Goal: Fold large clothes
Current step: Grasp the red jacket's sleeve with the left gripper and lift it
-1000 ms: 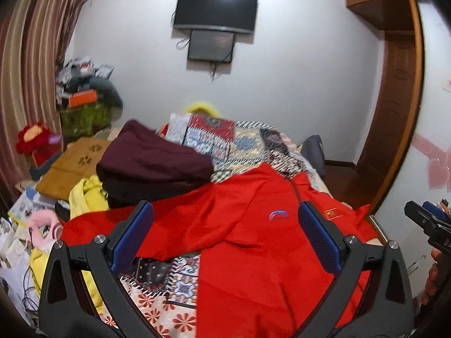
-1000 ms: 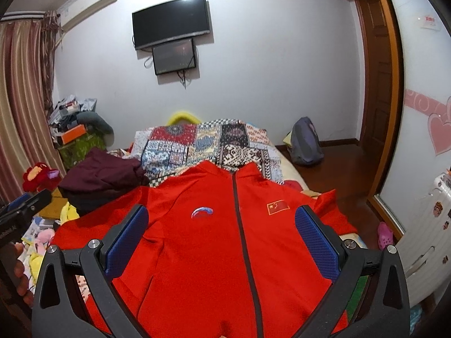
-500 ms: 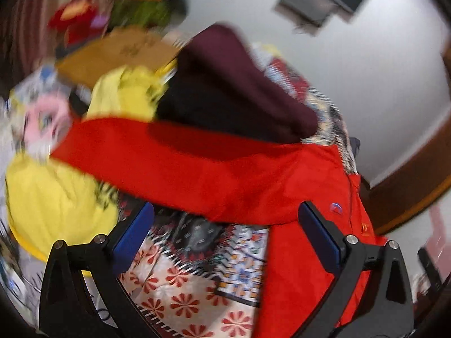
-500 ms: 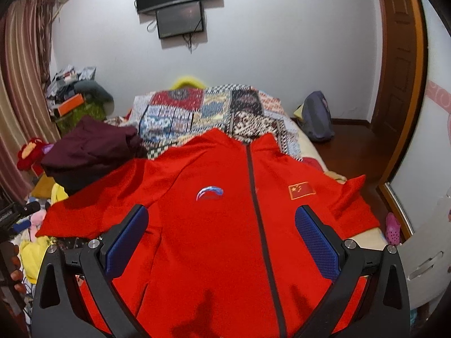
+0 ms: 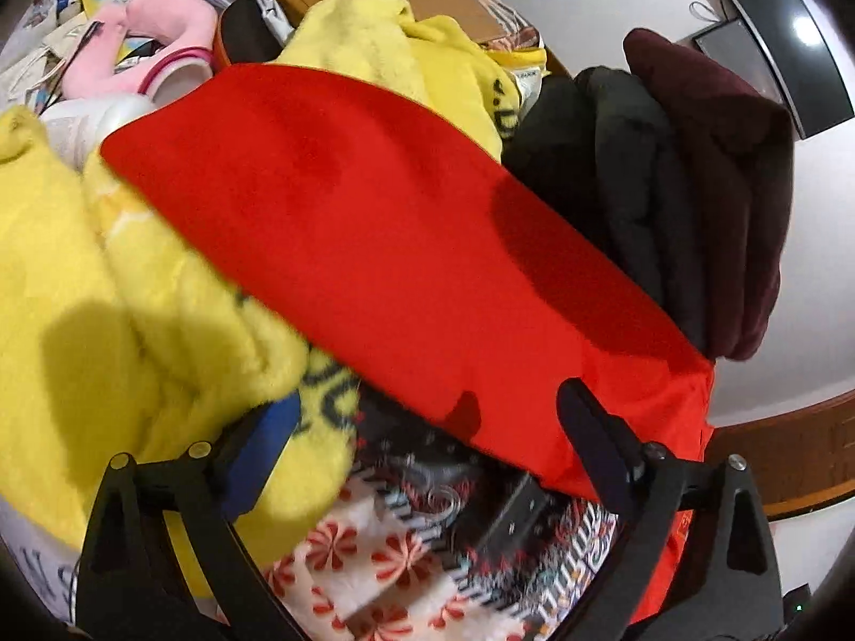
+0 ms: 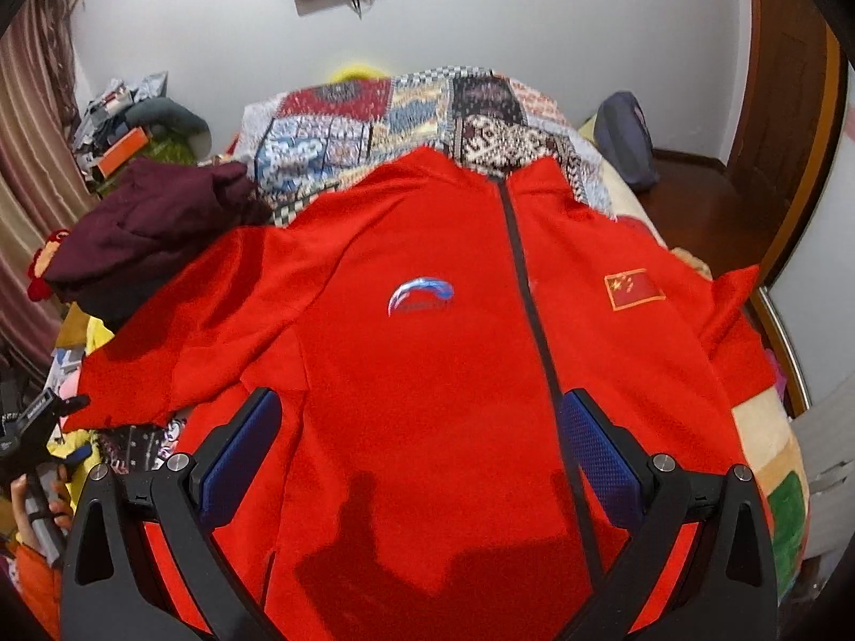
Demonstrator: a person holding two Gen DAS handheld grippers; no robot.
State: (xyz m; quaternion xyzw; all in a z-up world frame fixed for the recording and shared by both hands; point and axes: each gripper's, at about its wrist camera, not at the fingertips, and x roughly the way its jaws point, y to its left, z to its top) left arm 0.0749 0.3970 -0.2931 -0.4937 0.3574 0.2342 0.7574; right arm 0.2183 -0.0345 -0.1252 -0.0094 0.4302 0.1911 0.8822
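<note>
We hold both claws wide: the left gripper [image 5: 422,416], just narrowing, over the jacket's [image 6: 438,352] sleeve [image 5: 374,245] at nine o'clock, the right gripper [image 6: 417,427] above its front.

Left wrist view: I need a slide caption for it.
Open left tongs above red jacket sleeve, beside yellow fleece.

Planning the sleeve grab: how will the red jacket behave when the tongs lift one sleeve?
Likely floppy: the red jacket lies flat and follows the bed's contours. Its sleeve drapes over the yellow fleece, so it will probably sag and drag. The fabric looks smooth, possibly slippery.
</note>
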